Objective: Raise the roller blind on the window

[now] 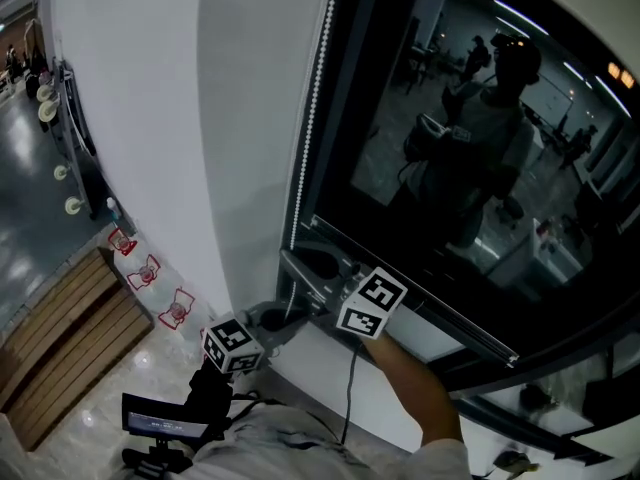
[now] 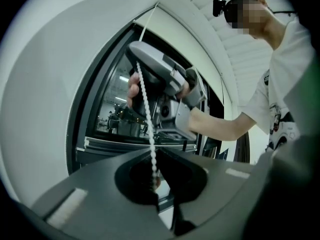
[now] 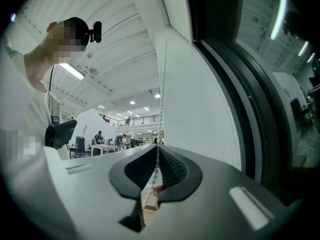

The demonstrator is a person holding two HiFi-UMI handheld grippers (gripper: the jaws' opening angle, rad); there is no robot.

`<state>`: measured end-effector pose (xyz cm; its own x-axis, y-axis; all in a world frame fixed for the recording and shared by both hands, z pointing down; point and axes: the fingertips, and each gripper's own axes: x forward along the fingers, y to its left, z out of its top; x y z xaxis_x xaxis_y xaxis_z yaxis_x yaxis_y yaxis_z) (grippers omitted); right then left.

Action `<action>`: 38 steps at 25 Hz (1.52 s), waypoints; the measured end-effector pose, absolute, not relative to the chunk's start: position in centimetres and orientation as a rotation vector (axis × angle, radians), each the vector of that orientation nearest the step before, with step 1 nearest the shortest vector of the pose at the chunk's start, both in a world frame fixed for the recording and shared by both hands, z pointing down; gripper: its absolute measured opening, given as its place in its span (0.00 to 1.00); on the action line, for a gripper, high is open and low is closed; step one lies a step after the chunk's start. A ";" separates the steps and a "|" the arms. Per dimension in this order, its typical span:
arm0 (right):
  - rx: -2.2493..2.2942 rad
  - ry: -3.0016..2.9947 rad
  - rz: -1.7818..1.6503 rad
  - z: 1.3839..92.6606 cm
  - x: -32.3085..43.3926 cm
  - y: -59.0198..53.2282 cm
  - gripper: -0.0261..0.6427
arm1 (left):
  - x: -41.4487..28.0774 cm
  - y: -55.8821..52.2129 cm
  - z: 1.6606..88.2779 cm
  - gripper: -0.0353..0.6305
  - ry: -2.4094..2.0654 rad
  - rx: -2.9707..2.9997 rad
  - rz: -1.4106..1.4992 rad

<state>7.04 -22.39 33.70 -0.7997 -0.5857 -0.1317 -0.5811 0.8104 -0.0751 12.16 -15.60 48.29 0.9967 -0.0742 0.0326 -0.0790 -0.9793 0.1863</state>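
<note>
left gripper (image 2: 153, 154) jaws, closest to their own lens: pressed together on the bead chain (image 2: 146, 109), which enters at the tips and runs through the hollow behind them. right gripper (image 3: 158, 149): jaws likewise narrow and clamped on the chain, beads threading between the ribbed pads. relation that matters: the chain's long axis is vertical, rising from both grippers along the left edge of the window (image 1: 480, 168) frame. both grips sit on it near the window's lower corner, right gripper just above the left, close but apart. seen from the left gripper, the strand goes straight up into the right gripper, and a thin line shows above it toward the top of the frame. roller blind: no cloth can be made out in any view. the glass beside and above the grippers is bare and dark, so the roll, if present, lies well above both, at the chain's far end. judgement: blind looks raised as far as the views reach; its top cannot be confirmed. any further pull has to go downward along the chain, and both hands are already low on it, so fresh chain lies only above. right gripper is nearer to it; a re-grip higher up would suit that hand while the left holds the strand.
</note>
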 end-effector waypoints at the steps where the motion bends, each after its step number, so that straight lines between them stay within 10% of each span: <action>1: -0.930 2.860 -0.076 35.1 7.0 -22.4 0.06 | 12.1 -15.7 48.3 0.05 -0.118 2.947 0.034; 38: -0.563 2.671 0.373 6.5 6.6 -24.3 0.19 | 11.8 -16.1 48.5 0.05 -0.142 2.936 0.014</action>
